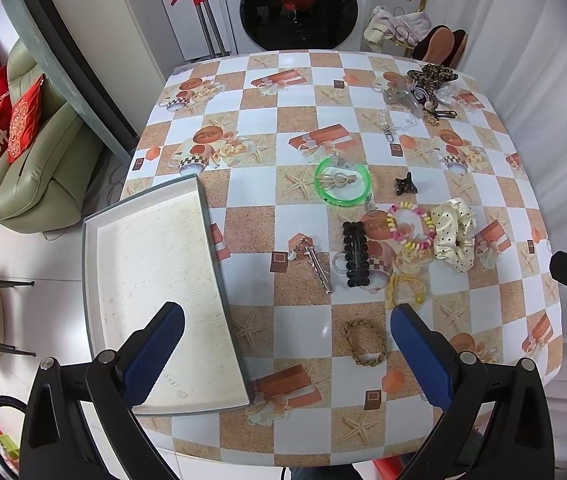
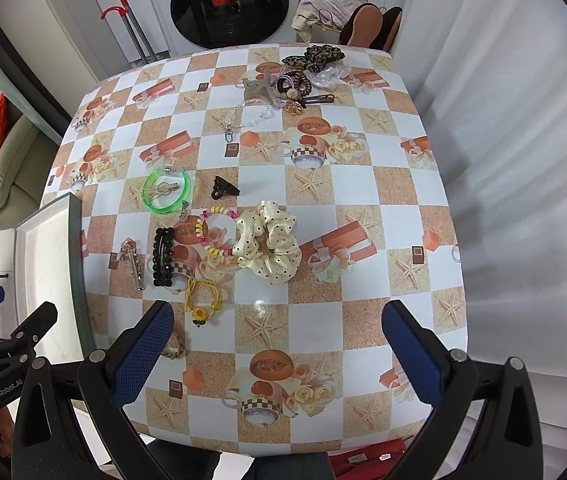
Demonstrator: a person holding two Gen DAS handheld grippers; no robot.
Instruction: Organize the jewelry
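While both tools hang above the near edge of the counter (image 1: 307, 92), nothing is gripped. The left hand-held gripper (image 1: 287, 344) has its blue pads spread wide, and between them, lower down on the checked cloth, lies a braided brown bracelet (image 1: 364, 342), which looks like the likeliest first pick. The right hand-held gripper (image 2: 277, 344) is just as wide, with only bare cloth beneath it.

Off to the left sits the shallow grey box lid (image 1: 155, 280), white inside and holding nothing, angled over the counter's corner within easy reach of the left tool; my read is that it is the collecting tray.

The jewelry is scattered in two groups. Nearer in: a yellow hair tie (image 2: 203, 300) with a small flower, a black beaded snap clip (image 1: 355, 254), a silver slide clip (image 1: 317, 264), a pastel bead bracelet (image 1: 409, 226) touching a cream polka-dot scrunchie (image 2: 269, 246), a small black claw clip (image 2: 223, 191), and a green bangle (image 1: 342, 182) with a metal clip lying inside its ring. At the far side sits a tangled heap with a leopard-print bow (image 2: 315, 56), hair ties and a clear chain.

Sorting has not begun, I'd judge. Thin flat clips may be awkward to pinch off the slick cloth.
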